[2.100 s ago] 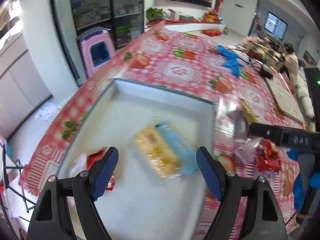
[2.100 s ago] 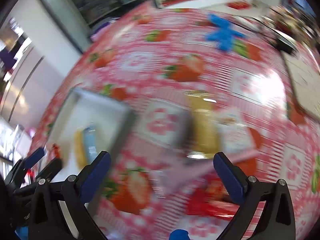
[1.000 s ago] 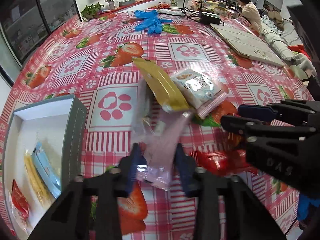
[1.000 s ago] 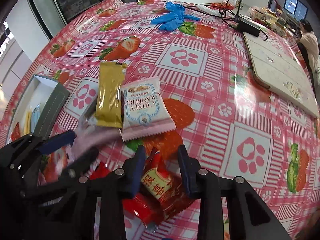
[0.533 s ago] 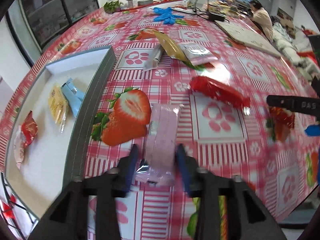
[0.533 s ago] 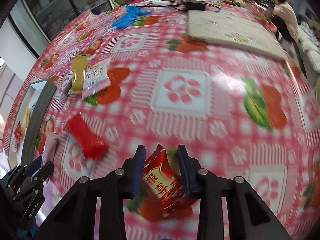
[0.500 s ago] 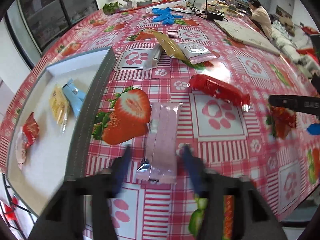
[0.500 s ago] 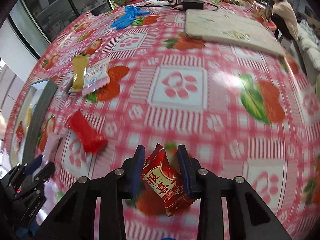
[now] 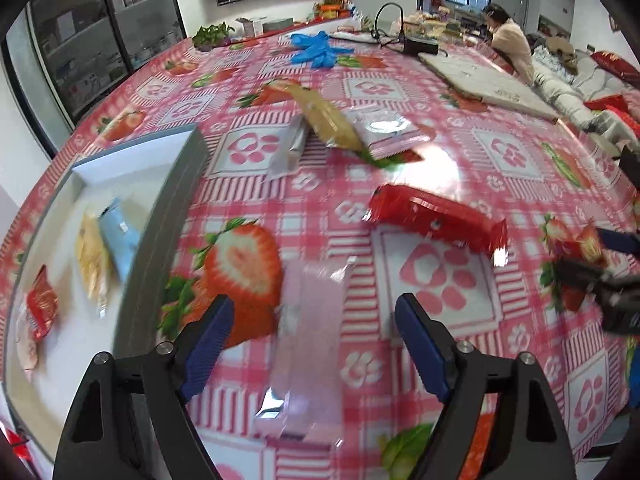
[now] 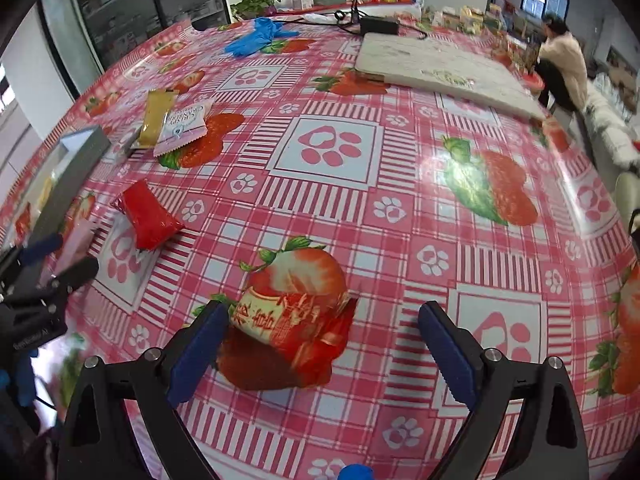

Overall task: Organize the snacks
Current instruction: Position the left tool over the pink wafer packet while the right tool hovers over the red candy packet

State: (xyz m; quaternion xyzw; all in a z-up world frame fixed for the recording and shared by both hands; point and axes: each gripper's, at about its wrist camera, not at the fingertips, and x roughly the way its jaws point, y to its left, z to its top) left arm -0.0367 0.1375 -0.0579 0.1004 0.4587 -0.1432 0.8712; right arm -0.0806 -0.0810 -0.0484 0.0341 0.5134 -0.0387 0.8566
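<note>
My left gripper (image 9: 312, 344) is open, its jaws on either side of a pink wafer packet (image 9: 308, 344) that lies on the tablecloth. My right gripper (image 10: 320, 344) is open around a red snack packet with Chinese writing (image 10: 292, 332), also lying on the cloth. A grey-rimmed white tray (image 9: 168, 216) at the left holds a blue packet (image 9: 118, 236), a yellow packet (image 9: 90, 256) and a small red packet (image 9: 40, 304). A long red packet (image 9: 436, 216) lies loose in the middle, also in the right wrist view (image 10: 146, 216).
A gold packet (image 9: 328, 120), a silver packet (image 9: 288, 152) and a pink-white packet (image 9: 388, 132) lie together further back. Blue gloves (image 9: 320, 50), a beige mat (image 10: 440, 68) and a black power brick (image 10: 378, 24) are at the far side. The table edge is close below.
Both grippers have opened and let go: the pink wafer packet and the red packet now lie on the cloth between the jaws. The left gripper had carried the pink packet from the pile.
</note>
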